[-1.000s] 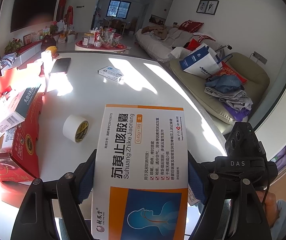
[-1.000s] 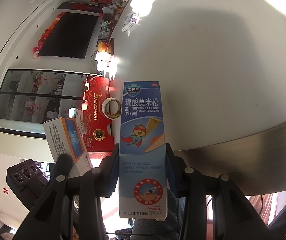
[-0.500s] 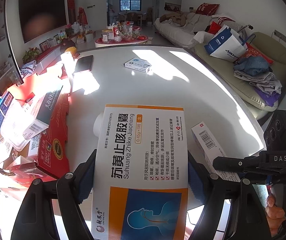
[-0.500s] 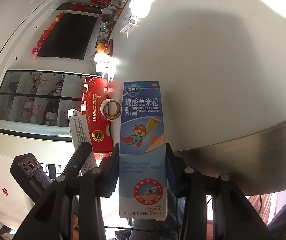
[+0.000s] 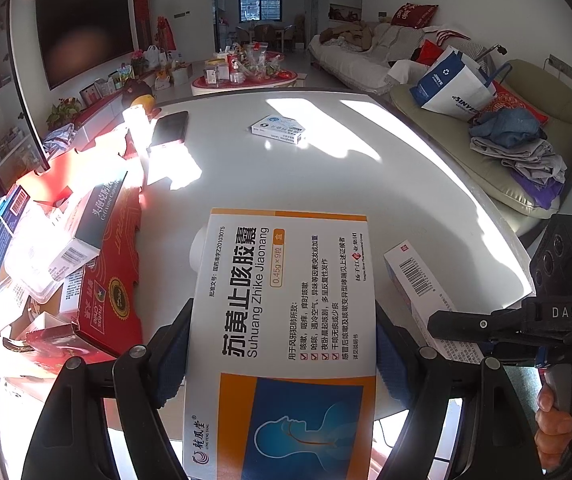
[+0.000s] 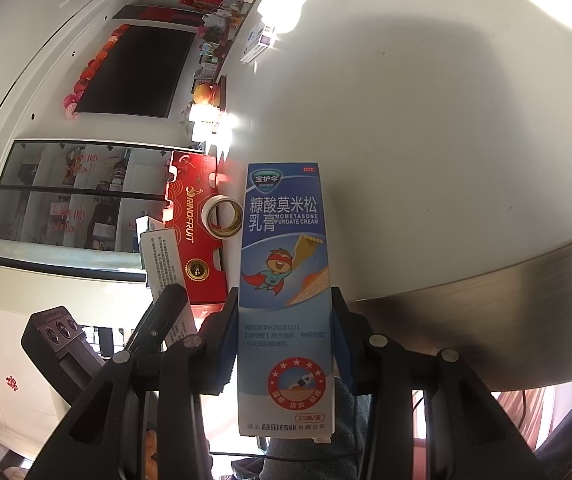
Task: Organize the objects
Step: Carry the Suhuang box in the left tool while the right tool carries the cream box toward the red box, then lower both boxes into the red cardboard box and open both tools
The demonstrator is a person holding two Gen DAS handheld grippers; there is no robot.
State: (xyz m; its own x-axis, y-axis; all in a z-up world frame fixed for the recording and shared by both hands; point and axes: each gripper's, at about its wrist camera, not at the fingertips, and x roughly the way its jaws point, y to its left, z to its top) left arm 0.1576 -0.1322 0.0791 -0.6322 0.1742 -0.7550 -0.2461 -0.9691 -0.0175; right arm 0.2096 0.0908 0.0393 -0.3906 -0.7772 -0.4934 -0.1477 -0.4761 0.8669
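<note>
My left gripper [image 5: 282, 344] is shut on a wide white and orange medicine box [image 5: 286, 300], held above the white table [image 5: 286, 176]. My right gripper [image 6: 284, 320] is shut on a tall blue cream box [image 6: 284, 264], held over the table's near edge. In the left wrist view the cream box [image 5: 417, 284] shows its barcode side at the right, with a hand [image 5: 557, 420] below it. In the right wrist view the white and orange box [image 6: 162, 264] shows at the lower left. An open red carton [image 5: 114, 288] stands at the table's left side, filled with several medicine boxes [image 5: 74, 232].
A tape roll [image 6: 222, 222] lies beside the red carton [image 6: 194, 232]. A dark phone [image 5: 170, 128] and a small blue and white box [image 5: 280, 130] lie farther back on the table. A sofa with clothes [image 5: 517, 148] runs along the right.
My left gripper has turned toward the red carton with its box, so the carton and my right gripper have come into its view. My right gripper has kept still.
</note>
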